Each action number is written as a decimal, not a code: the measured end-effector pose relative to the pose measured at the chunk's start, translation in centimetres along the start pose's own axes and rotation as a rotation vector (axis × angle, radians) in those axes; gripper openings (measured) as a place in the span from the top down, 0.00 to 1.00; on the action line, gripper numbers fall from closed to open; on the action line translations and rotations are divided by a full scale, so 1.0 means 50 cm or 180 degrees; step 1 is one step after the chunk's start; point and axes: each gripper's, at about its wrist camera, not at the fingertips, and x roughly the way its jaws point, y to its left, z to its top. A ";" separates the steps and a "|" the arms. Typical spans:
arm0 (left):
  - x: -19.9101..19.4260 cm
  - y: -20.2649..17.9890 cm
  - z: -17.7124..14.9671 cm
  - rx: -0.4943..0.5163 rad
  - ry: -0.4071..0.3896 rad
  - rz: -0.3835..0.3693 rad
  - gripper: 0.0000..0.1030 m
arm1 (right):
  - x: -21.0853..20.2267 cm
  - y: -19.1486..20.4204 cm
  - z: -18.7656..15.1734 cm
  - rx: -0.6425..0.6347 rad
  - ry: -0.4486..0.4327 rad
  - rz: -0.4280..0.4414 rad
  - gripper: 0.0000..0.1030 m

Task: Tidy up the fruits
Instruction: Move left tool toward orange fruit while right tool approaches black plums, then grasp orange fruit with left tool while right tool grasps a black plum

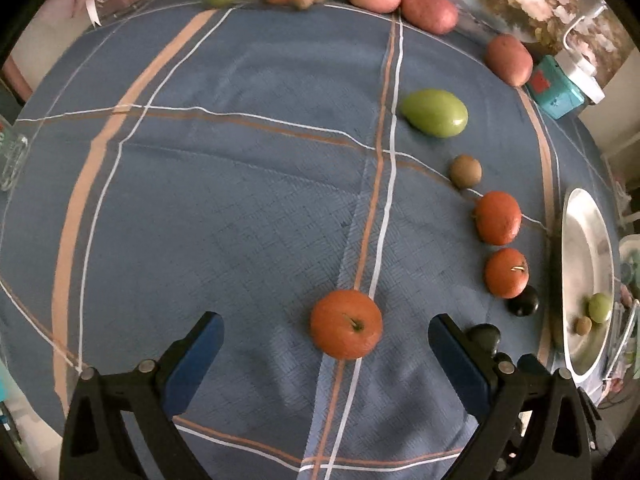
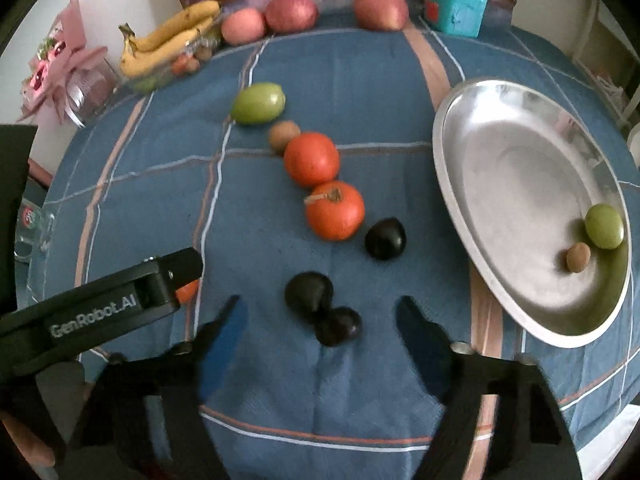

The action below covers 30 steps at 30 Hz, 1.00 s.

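My left gripper (image 1: 326,330) is open, its blue fingers on either side of an orange fruit (image 1: 346,324) on the blue cloth. My right gripper (image 2: 320,312) is open around two dark plums (image 2: 309,292) that touch each other. A third dark plum (image 2: 385,238), two orange fruits (image 2: 335,210), a small brown fruit (image 2: 283,134) and a green mango (image 2: 258,103) lie in a row. A silver plate (image 2: 520,184) at the right holds a small green fruit (image 2: 604,226) and a small brown one (image 2: 578,257).
Bananas (image 2: 168,42) on a glass dish and three red-pink fruits (image 2: 292,12) sit at the table's far edge. A teal box (image 2: 454,8) stands at the back right, a ribboned jar (image 2: 84,88) at the left. The left gripper's arm (image 2: 100,308) reaches in from the left.
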 end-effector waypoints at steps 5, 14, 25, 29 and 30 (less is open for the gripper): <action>0.007 -0.006 -0.002 0.0036 0.0023 -0.0055 0.15 | 0.022 0.010 -0.005 -0.0078 0.0194 -0.0057 0.48; 0.006 -0.009 0.005 0.0000 0.0067 -0.0188 0.61 | 0.028 0.021 -0.009 -0.0126 0.0177 -0.0165 0.73; -0.043 0.005 0.021 -0.0096 -0.0146 -0.0341 0.63 | -0.022 -0.003 -0.007 -0.0021 -0.0010 -0.0092 0.76; -0.063 0.002 0.021 -0.0077 -0.0217 -0.0418 0.63 | -0.051 -0.025 -0.005 0.0113 -0.0211 -0.0080 0.76; -0.067 -0.002 0.021 -0.0056 -0.0233 -0.0429 0.63 | -0.055 -0.033 -0.004 0.0162 -0.0248 -0.0094 0.76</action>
